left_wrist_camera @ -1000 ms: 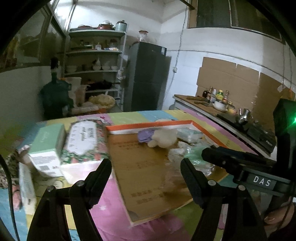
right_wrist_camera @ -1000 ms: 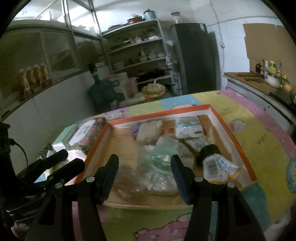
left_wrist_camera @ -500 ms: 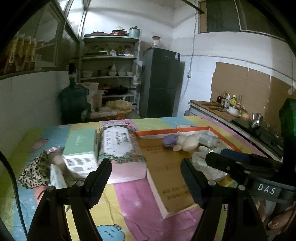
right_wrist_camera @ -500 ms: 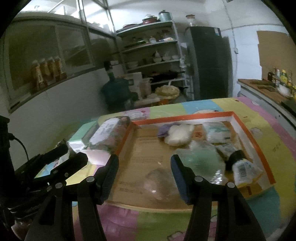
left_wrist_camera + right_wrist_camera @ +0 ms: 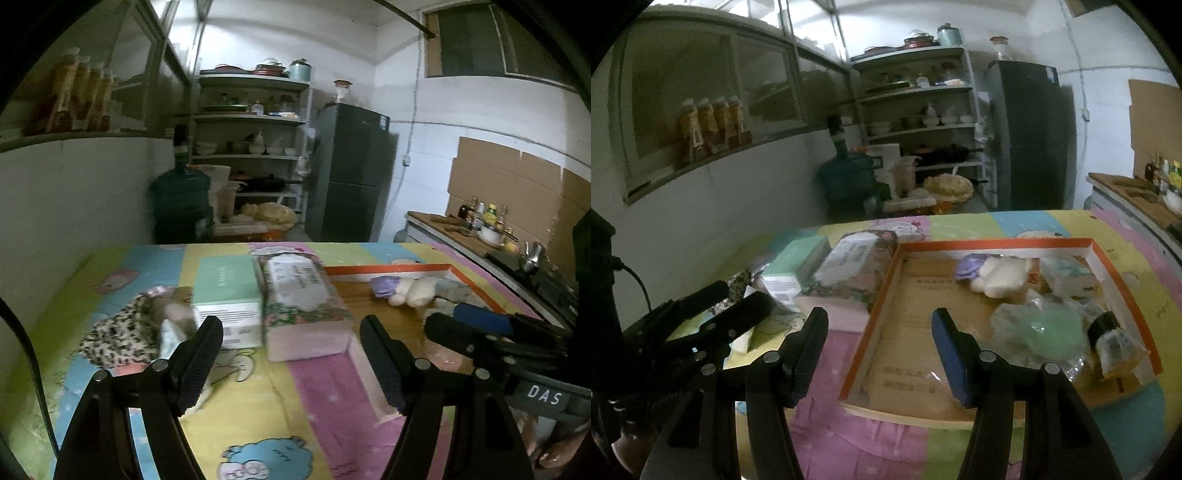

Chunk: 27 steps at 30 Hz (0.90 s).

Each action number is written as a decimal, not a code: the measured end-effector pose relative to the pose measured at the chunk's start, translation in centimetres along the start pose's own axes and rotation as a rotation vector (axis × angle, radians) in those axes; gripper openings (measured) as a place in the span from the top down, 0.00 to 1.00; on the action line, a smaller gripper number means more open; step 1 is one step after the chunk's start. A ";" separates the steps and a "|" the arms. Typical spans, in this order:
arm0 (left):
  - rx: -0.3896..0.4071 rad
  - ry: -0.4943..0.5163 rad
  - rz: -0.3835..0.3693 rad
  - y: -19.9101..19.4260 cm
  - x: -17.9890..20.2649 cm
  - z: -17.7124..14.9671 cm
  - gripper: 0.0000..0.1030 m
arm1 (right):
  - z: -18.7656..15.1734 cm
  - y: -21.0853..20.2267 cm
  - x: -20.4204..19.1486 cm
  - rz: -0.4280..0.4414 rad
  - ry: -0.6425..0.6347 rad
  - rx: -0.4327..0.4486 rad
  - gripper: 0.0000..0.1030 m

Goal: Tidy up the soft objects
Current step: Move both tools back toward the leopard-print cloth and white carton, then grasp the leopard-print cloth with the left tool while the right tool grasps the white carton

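Note:
An orange-rimmed cardboard tray lies on the colourful table and holds a cream plush toy, a purple soft piece, a green bag in clear plastic and a small bottle. Left of the tray lie a floral tissue pack, a mint green box and a leopard-print cloth. My left gripper is open and empty, just in front of the tissue pack. My right gripper is open and empty over the tray's front left corner.
The table is covered with a cartoon-patterned cloth. Behind it stand a water jug, a shelf with dishes and a dark fridge. A counter with bottles and a stove runs along the right wall.
Both grippers have pulled back and swung left, away from the tray. The tissue pack, green box and leopard cloth have come into the middle of the left wrist view.

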<state>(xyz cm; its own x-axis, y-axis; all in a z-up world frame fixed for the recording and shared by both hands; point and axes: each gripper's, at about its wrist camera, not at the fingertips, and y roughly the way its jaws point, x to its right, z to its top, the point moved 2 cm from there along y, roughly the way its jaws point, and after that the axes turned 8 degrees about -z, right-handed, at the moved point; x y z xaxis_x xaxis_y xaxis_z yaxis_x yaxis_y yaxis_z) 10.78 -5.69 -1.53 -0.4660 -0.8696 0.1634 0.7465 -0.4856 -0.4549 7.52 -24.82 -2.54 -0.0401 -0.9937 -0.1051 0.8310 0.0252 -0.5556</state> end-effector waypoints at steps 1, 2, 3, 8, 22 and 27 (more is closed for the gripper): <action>0.001 -0.004 0.005 -0.2 -0.3 0.0 0.26 | 0.0 0.0 -0.3 0.003 -0.004 0.000 0.41; 0.003 -0.009 0.010 -0.4 -0.6 0.0 0.26 | 0.1 0.0 -0.3 0.005 -0.007 0.000 0.41; 0.005 -0.012 0.013 -0.5 -0.9 -0.1 0.26 | 0.1 0.0 -0.5 0.007 -0.011 0.000 0.41; 0.019 -0.019 0.030 -1.4 -2.2 0.0 0.26 | 0.2 0.3 -1.9 0.028 -0.028 -0.002 0.41; 0.068 -0.110 0.172 -4.5 -9.7 0.2 0.26 | -0.4 2.6 -7.6 0.118 -0.111 -0.048 0.41; 0.093 -0.165 0.225 -5.8 -12.8 0.0 0.26 | -0.4 3.7 -9.2 0.153 -0.137 -0.067 0.41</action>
<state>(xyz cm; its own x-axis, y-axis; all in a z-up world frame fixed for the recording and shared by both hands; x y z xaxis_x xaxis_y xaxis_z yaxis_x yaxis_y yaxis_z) 12.38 8.22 -0.99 -0.2061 -0.9554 0.2114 0.8662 -0.2786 -0.4148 10.75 -15.53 -3.93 0.1633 -0.9831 -0.0824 0.7826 0.1799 -0.5960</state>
